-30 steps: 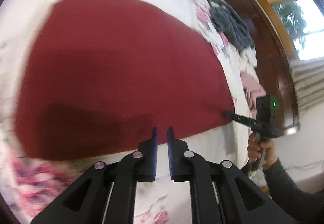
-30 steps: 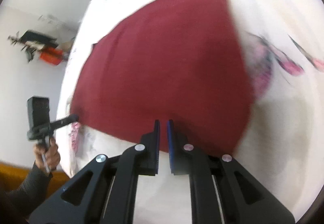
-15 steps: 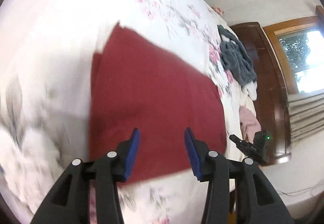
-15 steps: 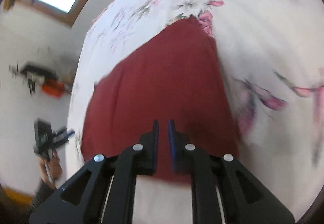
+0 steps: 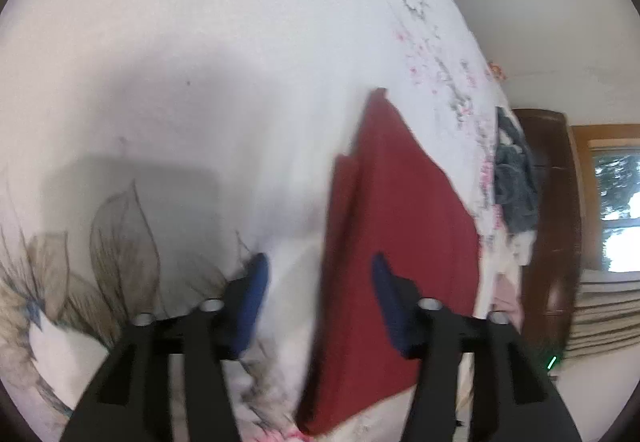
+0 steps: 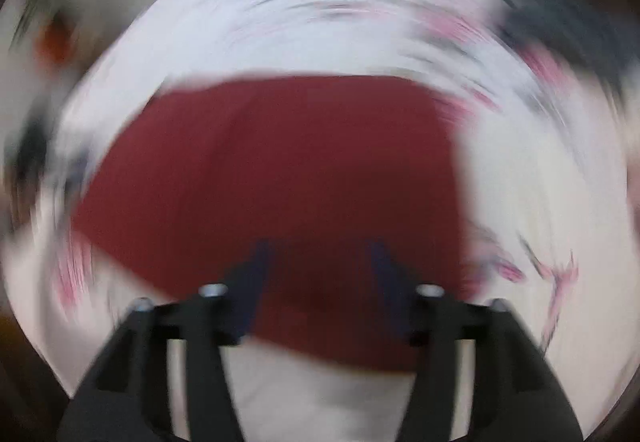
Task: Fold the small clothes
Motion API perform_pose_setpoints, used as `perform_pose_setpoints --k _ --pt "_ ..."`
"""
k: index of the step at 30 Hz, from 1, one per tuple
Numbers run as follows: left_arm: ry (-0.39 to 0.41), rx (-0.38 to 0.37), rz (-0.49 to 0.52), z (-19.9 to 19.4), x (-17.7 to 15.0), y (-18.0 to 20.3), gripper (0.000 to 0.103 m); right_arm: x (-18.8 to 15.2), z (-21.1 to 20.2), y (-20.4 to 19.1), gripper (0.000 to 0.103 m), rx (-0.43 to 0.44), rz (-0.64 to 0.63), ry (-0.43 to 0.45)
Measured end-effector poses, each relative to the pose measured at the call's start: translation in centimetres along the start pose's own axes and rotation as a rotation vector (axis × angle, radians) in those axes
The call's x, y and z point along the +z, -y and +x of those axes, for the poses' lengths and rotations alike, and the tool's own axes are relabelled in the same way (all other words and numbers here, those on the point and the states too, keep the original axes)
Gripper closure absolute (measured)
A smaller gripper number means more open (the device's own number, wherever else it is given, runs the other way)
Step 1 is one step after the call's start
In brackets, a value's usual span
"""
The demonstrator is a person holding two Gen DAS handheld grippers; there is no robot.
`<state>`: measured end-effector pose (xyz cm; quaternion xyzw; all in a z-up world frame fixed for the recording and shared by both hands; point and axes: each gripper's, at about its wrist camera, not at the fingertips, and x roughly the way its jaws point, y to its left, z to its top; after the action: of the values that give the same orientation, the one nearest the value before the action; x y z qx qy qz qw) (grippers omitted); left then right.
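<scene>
Both tongs now wide apart, empty — left tongs (image 5: 318, 274), right tongs (image 6: 320, 254) over red cloth (image 6: 280, 162).

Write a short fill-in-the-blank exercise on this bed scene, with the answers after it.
1. The folded garment on the floral bedsheet is dark ____.
2. The left gripper has its jaws ____.
3. The right gripper hovers over the garment with its jaws ____.
4. The pads on the left gripper are ____ in colour.

Answers: red; open; open; blue

Daylight from window (image 5: 618, 202), soft grey shadows on bed (image 5: 200, 42); right wrist view heavily motion-blurred; fisheye edges bowed, dark
</scene>
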<state>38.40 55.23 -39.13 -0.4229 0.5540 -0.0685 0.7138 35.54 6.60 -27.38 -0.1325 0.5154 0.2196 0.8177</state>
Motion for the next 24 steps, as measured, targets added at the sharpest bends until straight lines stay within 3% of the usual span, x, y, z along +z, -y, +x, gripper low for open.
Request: perform_pose_setpoints --k 2,5,8,11,22,24 --pt "-0.014 -0.020 0.036 0.3 -0.3 1.0 0.042 -2.0 0.4 -8.4 0.046 -0.034 -0.255 0.018" --pt "-0.039 -0.045 0.088 0.3 -1.7 3.0 0.035 -5.5 1.0 -18.8 0.042 -0.142 -0.573 0.135" --pt "-0.030 -0.068 0.098 -0.4 -2.8 2.8 0.032 -7.2 2.4 -24.1 0.038 -0.225 -0.735 0.191" --pt "-0.017 -0.082 0.091 -0.4 -3.2 2.7 0.031 -7.6 4.8 -27.0 0.038 -0.338 -0.868 0.231" --pt "-0.002 -0.181 0.044 -0.8 -3.8 -0.9 0.031 -6.9 9.7 -29.7 0.038 -0.457 -0.966 0.243" --pt "-0.001 -0.193 0.047 -0.8 -3.9 -1.0 0.031 -5.6 10.8 -30.1 0.038 -0.472 -0.973 0.244"
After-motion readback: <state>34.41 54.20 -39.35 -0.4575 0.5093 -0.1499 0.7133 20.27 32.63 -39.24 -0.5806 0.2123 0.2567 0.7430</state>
